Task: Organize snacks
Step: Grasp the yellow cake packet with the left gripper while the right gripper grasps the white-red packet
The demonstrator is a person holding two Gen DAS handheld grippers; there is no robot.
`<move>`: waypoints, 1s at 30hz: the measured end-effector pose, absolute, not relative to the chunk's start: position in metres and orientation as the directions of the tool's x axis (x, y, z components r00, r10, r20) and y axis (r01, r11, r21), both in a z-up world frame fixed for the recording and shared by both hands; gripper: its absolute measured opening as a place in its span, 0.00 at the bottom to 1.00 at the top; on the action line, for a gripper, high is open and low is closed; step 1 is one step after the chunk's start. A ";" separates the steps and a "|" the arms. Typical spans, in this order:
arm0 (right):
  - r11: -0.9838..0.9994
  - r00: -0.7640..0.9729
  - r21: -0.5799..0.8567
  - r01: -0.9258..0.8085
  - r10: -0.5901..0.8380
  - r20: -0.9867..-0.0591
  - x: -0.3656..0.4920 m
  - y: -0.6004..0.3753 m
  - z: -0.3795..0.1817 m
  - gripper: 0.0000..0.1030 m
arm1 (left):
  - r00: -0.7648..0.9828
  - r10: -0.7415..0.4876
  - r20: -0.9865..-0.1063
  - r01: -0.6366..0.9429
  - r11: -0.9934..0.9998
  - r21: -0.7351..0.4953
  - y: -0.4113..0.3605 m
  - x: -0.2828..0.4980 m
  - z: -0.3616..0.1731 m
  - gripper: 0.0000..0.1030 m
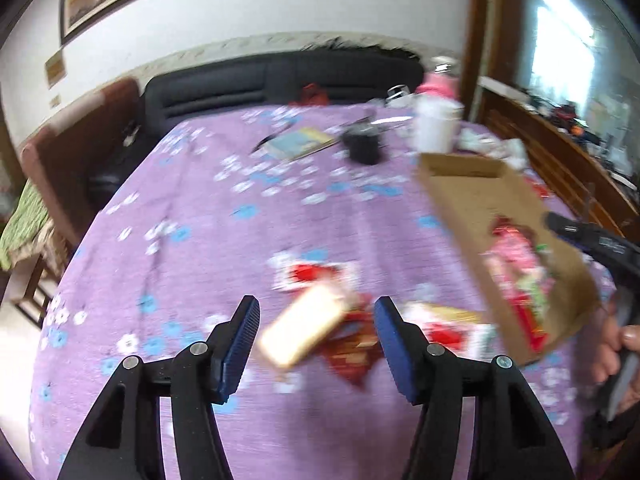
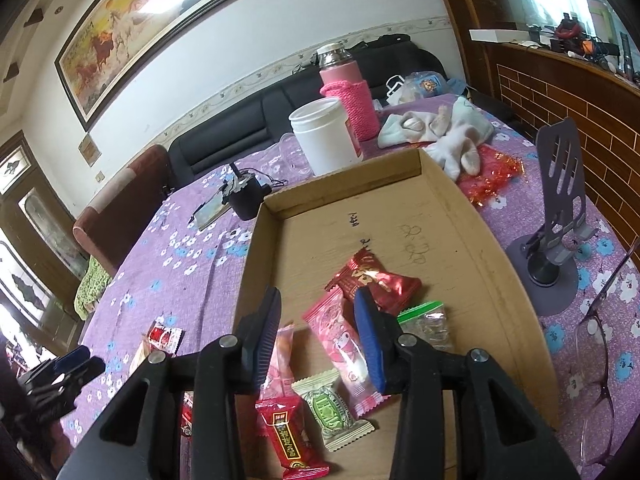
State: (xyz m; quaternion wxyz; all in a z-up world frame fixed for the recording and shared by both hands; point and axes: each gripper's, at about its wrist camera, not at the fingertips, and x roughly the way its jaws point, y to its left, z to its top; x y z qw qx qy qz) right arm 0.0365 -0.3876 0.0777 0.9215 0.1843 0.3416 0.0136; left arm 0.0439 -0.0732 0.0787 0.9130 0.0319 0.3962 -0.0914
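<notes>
My left gripper (image 1: 316, 316) hangs open over the purple tablecloth (image 1: 240, 240); the view is blurred. Below its jaws lie a tan packet (image 1: 300, 332) and a dark red packet (image 1: 352, 352), with red-and-white packets (image 1: 316, 272) beside them. My right gripper (image 2: 319, 300) is open above the near end of a cardboard tray (image 2: 472, 216). A pink packet (image 2: 340, 336) lies under the gap, untouched. The tray also holds a dark red packet (image 2: 372, 276), a green-and-white packet (image 2: 328, 408), a red packet (image 2: 288, 440) and a clear zip bag (image 2: 428, 320). The left gripper (image 2: 82, 362) shows at the left edge of the right wrist view.
Behind the tray stand a white tub (image 2: 326, 140) and a pink flask (image 2: 348, 92), with socks (image 2: 436, 132) and red foil beside them. A grey phone stand (image 2: 560, 208) and glasses (image 2: 596, 360) lie right of the tray. A black pot (image 2: 244, 196) and booklet (image 1: 300, 142) sit farther back.
</notes>
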 end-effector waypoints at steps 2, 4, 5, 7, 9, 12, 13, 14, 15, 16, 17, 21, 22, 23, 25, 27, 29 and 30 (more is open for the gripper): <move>0.934 0.764 0.344 0.100 0.150 -0.627 0.037 -0.386 0.077 0.36 | 0.647 -0.128 -0.751 0.169 0.985 -0.022 -0.061 0.056 0.066 0.61; 0.935 0.763 0.340 0.099 0.148 -0.629 0.037 -0.385 0.076 0.36 | 0.627 -0.138 -0.767 0.166 0.985 -0.042 -0.056 0.064 0.056 0.61; 0.935 0.763 0.339 0.100 0.147 -0.630 0.037 -0.385 0.076 0.36 | 0.619 -0.157 -0.770 0.177 0.983 -0.058 -0.056 0.067 0.051 0.61; 0.935 0.762 0.341 0.101 0.147 -0.631 0.037 -0.385 0.076 0.36 | 0.608 -0.169 -0.775 0.194 0.979 -0.061 -0.059 0.072 0.044 0.61; 0.933 0.760 0.344 0.104 0.149 -0.633 0.038 -0.386 0.075 0.36 | 0.602 -0.176 -0.779 0.211 0.976 -0.058 -0.063 0.074 0.038 0.65; 0.931 0.756 0.351 0.100 0.159 -0.635 0.038 -0.385 0.074 0.36 | 0.589 -0.176 -0.789 0.243 0.969 -0.035 -0.069 0.076 0.031 0.71; 0.932 0.755 0.350 0.096 0.161 -0.635 0.038 -0.383 0.074 0.36 | 0.587 -0.166 -0.793 0.246 0.969 -0.020 -0.071 0.076 0.028 0.71; 0.933 0.755 0.348 0.094 0.161 -0.636 0.039 -0.383 0.073 0.36 | 0.591 -0.148 -0.793 0.243 0.970 0.001 -0.072 0.076 0.025 0.71; 0.935 0.755 0.344 0.090 0.161 -0.636 0.038 -0.381 0.073 0.36 | 0.592 -0.139 -0.794 0.244 0.970 0.012 -0.074 0.077 0.024 0.71; 0.936 0.754 0.341 0.088 0.161 -0.636 0.039 -0.380 0.073 0.36 | 0.592 -0.121 -0.797 0.242 0.970 0.032 -0.076 0.079 0.021 0.70; 0.937 0.754 0.339 0.084 0.163 -0.637 0.039 -0.378 0.073 0.36 | 0.597 -0.097 -0.797 0.229 0.972 0.053 -0.077 0.080 0.020 0.61; 0.939 0.750 0.341 0.048 0.192 -0.633 0.039 -0.370 0.072 0.36 | 0.600 -0.038 -0.799 0.181 0.979 0.089 -0.073 0.083 0.016 0.35; 0.939 0.749 0.342 0.032 0.203 -0.630 0.039 -0.366 0.072 0.36 | 0.606 -0.029 -0.795 0.168 0.981 0.093 -0.070 0.082 0.017 0.32; 0.941 0.749 0.339 0.001 0.224 -0.624 0.038 -0.359 0.073 0.36 | 0.611 -0.025 -0.791 0.157 0.983 0.091 -0.067 0.082 0.018 0.30; 0.943 0.736 0.322 -0.086 0.278 -0.617 0.036 -0.340 0.075 0.36 | 0.620 -0.035 -0.784 0.137 0.988 0.065 -0.059 0.081 0.023 0.26; 0.932 0.707 0.313 -0.181 0.344 -0.617 0.034 -0.318 0.074 0.36 | 0.633 -0.036 -0.774 0.116 0.992 0.048 -0.053 0.079 0.027 0.26; 0.917 0.666 0.278 -0.285 0.398 -0.632 0.029 -0.289 0.070 0.37 | 0.641 -0.046 -0.766 0.111 0.993 0.033 -0.051 0.077 0.030 0.26; 0.915 0.650 0.250 -0.317 0.401 -0.645 0.028 -0.276 0.067 0.39 | 0.645 -0.048 -0.762 0.110 0.993 0.030 -0.050 0.077 0.032 0.26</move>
